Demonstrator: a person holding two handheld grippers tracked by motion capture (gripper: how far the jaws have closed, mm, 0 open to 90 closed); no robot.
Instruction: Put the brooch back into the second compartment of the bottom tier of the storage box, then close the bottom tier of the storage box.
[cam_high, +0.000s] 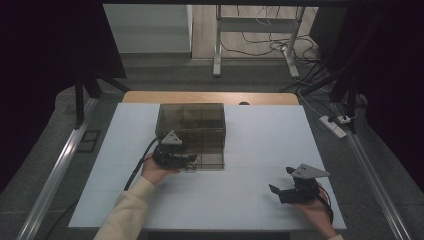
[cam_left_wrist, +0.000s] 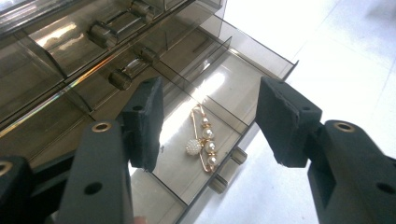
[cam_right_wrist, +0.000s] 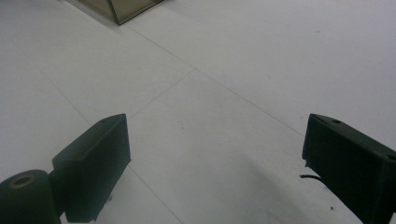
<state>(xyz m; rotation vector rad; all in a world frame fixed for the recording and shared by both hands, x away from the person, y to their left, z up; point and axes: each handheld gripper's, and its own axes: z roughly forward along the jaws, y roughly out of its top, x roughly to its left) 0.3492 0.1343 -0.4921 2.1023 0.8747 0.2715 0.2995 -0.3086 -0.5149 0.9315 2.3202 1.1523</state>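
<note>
Smoky drawer (cam_left_wrist: 224, 88) holds pearl pin (cam_left_wrist: 204, 140) below open left hand-held gripper (cam_left_wrist: 208, 123).

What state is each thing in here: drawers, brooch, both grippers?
Drawer box: upright on the table.
Bottom drawer: pulled out.
Pearl brooch: lying flat in the open drawer.
Left gripper: open above the brooch, holding nothing.
Right gripper: open, empty, over bare table.
</note>
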